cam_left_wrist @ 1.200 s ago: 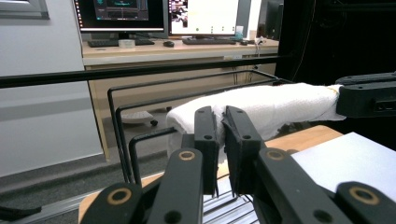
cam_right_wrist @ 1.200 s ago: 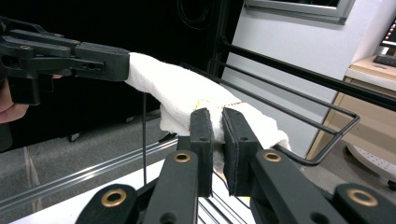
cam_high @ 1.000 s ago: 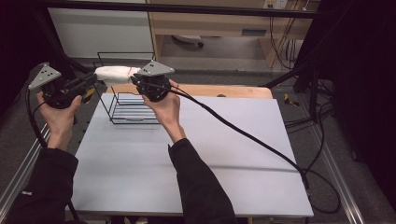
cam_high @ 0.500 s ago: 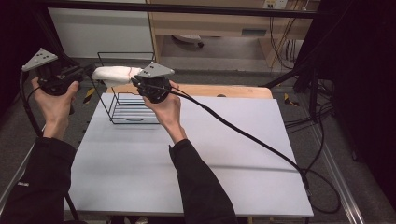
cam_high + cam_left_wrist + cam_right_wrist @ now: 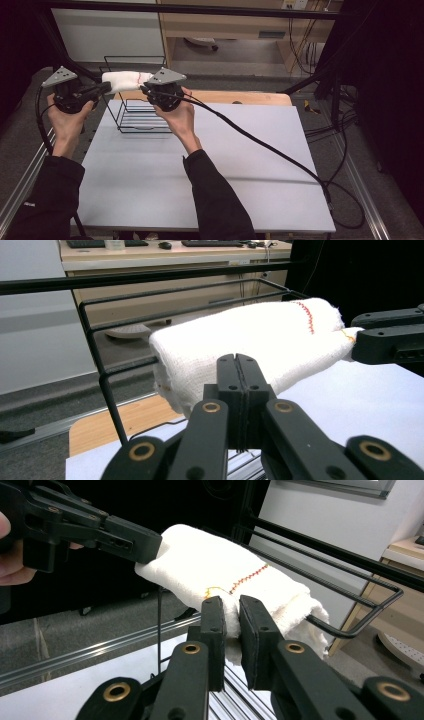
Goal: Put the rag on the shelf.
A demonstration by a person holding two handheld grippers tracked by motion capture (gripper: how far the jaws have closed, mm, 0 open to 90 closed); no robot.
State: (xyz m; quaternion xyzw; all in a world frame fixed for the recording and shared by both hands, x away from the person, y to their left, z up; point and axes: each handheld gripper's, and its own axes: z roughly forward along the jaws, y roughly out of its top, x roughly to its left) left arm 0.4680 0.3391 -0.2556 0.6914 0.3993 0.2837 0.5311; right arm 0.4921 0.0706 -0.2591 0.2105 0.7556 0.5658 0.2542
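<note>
A rolled white cloth [image 5: 125,79] with red stitching hangs level above a black wire basket [image 5: 137,120], stretched between my two grippers. My left gripper [image 5: 106,88] meets its left end. In the left gripper view the left gripper [image 5: 238,365] has its jaws tight together against the cloth [image 5: 250,335], pinching its near edge. My right gripper [image 5: 145,87] holds the other end. In the right gripper view the right gripper [image 5: 229,610] has cloth [image 5: 220,565] filling the narrow gap between its jaws, which have just eased open slightly while still pressing it.
The basket stands at the far left corner of a white table [image 5: 225,165]. A thick black cable [image 5: 260,142] trails from the right gripper across the table to its right edge. A wooden strip [image 5: 240,97] borders the far side, and black frame bars stand behind.
My left hand swung out to the left, away from the basket, then came back right and slightly down to the cloth's end. The right hand and the cloth stayed put.
</note>
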